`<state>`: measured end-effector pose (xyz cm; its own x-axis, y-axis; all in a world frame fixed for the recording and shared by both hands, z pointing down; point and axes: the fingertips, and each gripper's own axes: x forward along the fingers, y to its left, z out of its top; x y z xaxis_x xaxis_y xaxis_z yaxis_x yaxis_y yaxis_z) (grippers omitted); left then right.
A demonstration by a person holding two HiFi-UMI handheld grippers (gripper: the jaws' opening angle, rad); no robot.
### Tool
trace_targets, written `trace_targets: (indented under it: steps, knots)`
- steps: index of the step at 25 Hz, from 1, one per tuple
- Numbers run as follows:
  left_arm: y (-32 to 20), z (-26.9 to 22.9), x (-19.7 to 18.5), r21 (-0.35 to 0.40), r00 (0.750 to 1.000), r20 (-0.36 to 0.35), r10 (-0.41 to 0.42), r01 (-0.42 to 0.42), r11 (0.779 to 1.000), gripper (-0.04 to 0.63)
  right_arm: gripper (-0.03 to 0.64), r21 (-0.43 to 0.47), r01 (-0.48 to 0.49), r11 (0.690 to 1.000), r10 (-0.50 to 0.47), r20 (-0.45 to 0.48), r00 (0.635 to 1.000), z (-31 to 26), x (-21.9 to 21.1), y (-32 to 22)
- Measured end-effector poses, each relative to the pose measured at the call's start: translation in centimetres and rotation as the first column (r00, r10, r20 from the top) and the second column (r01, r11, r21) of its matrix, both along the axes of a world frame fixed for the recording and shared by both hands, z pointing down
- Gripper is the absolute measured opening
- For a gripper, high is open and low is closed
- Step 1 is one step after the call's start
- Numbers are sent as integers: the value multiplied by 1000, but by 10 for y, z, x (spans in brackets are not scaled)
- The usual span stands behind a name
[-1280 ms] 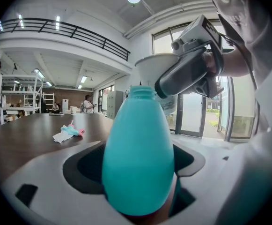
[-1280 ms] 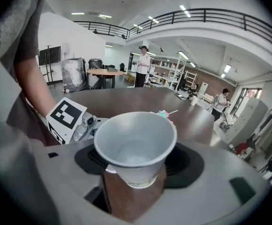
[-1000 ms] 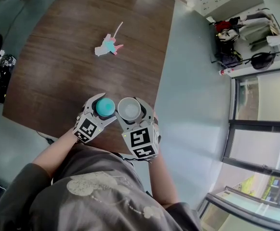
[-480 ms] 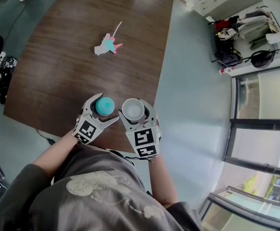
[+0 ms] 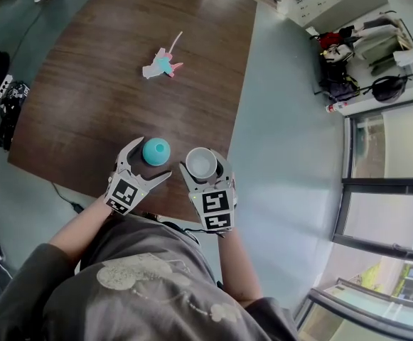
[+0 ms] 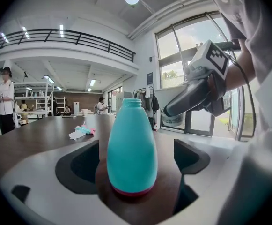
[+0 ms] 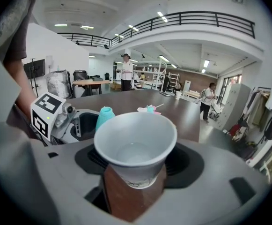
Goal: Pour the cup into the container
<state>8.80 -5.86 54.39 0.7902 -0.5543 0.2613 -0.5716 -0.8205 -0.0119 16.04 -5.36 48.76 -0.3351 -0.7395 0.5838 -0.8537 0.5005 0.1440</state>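
Left gripper (image 5: 154, 158): jaws spread wide and have just been opening. The container (image 6: 131, 149), a teal bottle with a pink band at its base and an open neck, stands between them. There is clear space on both sides, and neither pad touches it. The container is upright on the counter (image 5: 99, 84), near the edge closest to the person.

Right gripper (image 5: 202, 168): jaws pinch the lower part of a white cup (image 7: 136, 146). Mouth up, tipped slightly toward this gripper's camera. The inside is pale, and I cannot tell if it holds anything. Whether its base touches the counter cannot be made out either. From the head view the cup sits over the counter's near right corner, just beside the container and to its right, with a small gap between them.

The two grippers are side by side and each marker cube faces up toward the head camera. Forearms and a grey sleeve (image 5: 156, 290) run back to the person.

Further out on the dark wood counter is a small white, teal and pink item (image 5: 161, 66), well apart from the container. Grey-blue floor (image 5: 277, 119) lies to the right of the counter.
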Motion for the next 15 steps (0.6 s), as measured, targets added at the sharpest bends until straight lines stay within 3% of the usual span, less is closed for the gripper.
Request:
trace_targets:
  steps: [5, 15]
  knots:
    - [15, -7, -25, -41, 996, -47, -70, 69, 997, 483, 307, 50, -23, 998, 20, 51, 998, 6, 5, 6]
    - [35, -29, -37, -52, 988, -114, -108, 103, 993, 480, 307, 112, -94, 989, 73, 180, 981, 30, 12, 4]
